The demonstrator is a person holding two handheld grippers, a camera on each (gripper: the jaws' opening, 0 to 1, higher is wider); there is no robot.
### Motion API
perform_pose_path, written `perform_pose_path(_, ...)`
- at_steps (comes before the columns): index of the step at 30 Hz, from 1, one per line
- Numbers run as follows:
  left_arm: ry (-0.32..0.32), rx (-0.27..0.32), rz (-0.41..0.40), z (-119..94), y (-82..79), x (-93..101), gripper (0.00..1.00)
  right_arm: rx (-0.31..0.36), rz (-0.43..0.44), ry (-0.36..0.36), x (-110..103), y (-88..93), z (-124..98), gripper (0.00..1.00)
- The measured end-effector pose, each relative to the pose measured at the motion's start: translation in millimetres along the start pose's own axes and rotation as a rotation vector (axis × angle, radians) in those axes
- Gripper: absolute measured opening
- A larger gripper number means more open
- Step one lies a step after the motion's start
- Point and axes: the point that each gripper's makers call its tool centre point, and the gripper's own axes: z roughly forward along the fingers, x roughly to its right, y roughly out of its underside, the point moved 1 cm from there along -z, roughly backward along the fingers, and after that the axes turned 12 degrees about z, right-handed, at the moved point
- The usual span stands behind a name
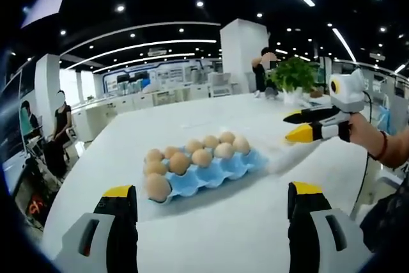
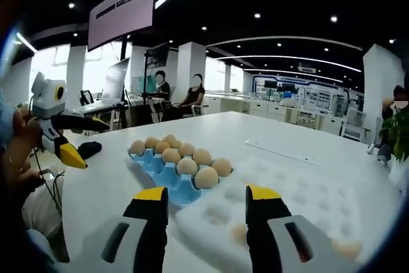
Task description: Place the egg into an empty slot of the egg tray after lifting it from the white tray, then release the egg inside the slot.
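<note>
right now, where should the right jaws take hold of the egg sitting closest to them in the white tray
Probably from above. The egg sits sunk in a dimple of the white tray, so just its upper part is free. Lower the open right gripper over it and close the jaws gently across its rounded sides, just above the tray surface. The blue egg tray lies close by, so a sideways sweep looks risky.

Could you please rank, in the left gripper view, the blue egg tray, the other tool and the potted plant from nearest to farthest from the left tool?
1. Blue egg tray: on the white table, just ahead between the left tool's jaws.
2. Right tool: held above the table, farther off to the right.
3. Potted plant: at the table's far edge, behind the right tool.
</note>
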Motion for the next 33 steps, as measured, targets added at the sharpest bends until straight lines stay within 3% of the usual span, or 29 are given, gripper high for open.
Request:
perform_pose_path(9, -0.005, -0.008, -0.008, 5, 4.5, 4.7, 1.0, -0.007, 0.006, 0.07, 23, 9.5, -14, 0.5)
perform_pose_path(16, -0.013, -0.004, -0.008, 4, 3.7, 6.1, 1.0, -0.037, 0.003, 0.097, 32, 22.5, -3, 0.48)
perform_pose_path(23, -0.014, -0.004, -0.005, 5, 3.6, 4.6, 1.0, -0.017, 0.086, 0.15, 35, 34.3, 0, 0.45)
perform_pose_path(29, -0.013, -0.01, -0.003, 6, 3.4, 7.2, 1.0, 0.015, 0.119, 0.244, 48, 34.7, 2, 0.4)
perform_pose_path(31, -0.013, -0.006, -0.007, 6, 2.9, 7.6, 1.0, 0.047, 0.184, 0.256, 48, 33.8, 3, 0.38)
perform_pose_path(33, -0.014, -0.005, -0.008, 6, 2.7, 8.2, 1.0, 0.023, 0.197, 0.268, 48, 39.9, 4, 0.37)
